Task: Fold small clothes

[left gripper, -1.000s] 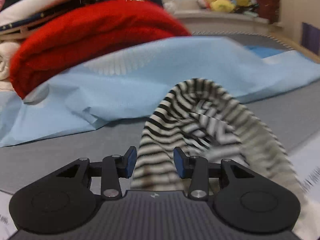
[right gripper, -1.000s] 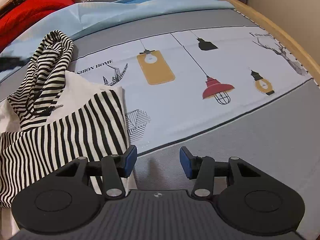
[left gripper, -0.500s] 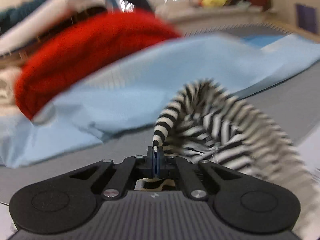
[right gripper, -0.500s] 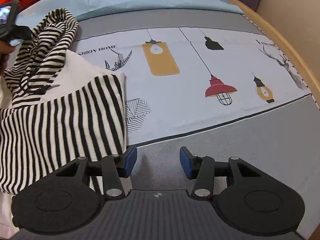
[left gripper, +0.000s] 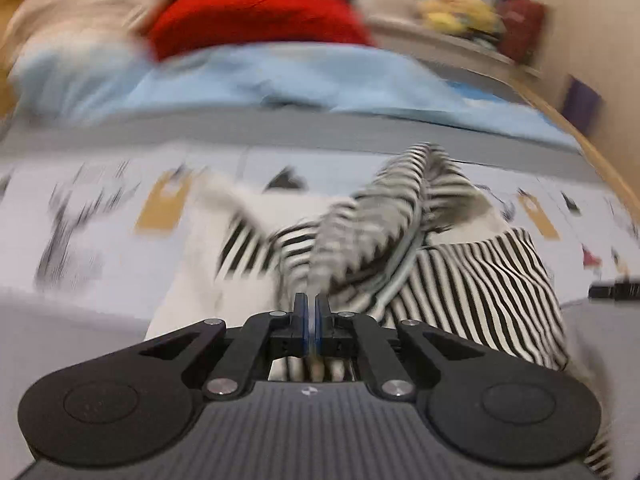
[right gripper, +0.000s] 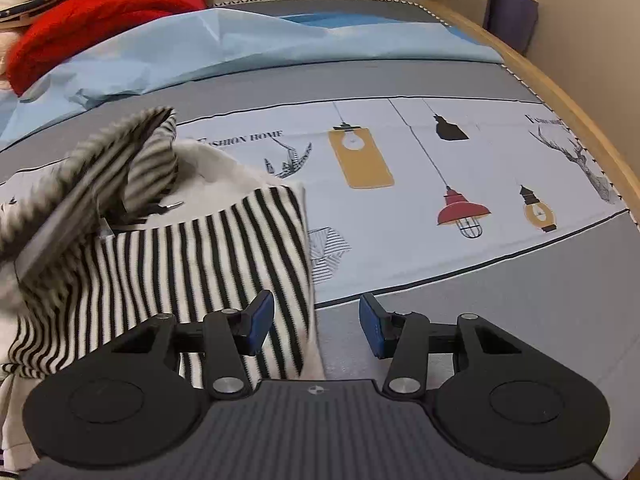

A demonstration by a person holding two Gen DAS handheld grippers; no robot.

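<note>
1 striped garment, 1 red blanket, 1 blue sheet, 2 claws: left, right.

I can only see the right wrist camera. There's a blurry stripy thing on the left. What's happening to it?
Observer: The left gripper is shut on the hood of the striped top, and that view is smeared with blur.
Child: Is my gripper holding it too?
Observer: No. The right gripper is open, with only the top's edge under one pad.
Child: What's on the other side of the top?
Observer: In the left view the printed sheet carries on there, with another yellow lamp picture on it.
Child: Anything behind the red blanket?
Observer: The left view shows a blurry yellow heap on a ledge at the back; too blurred to say what it is.
</note>
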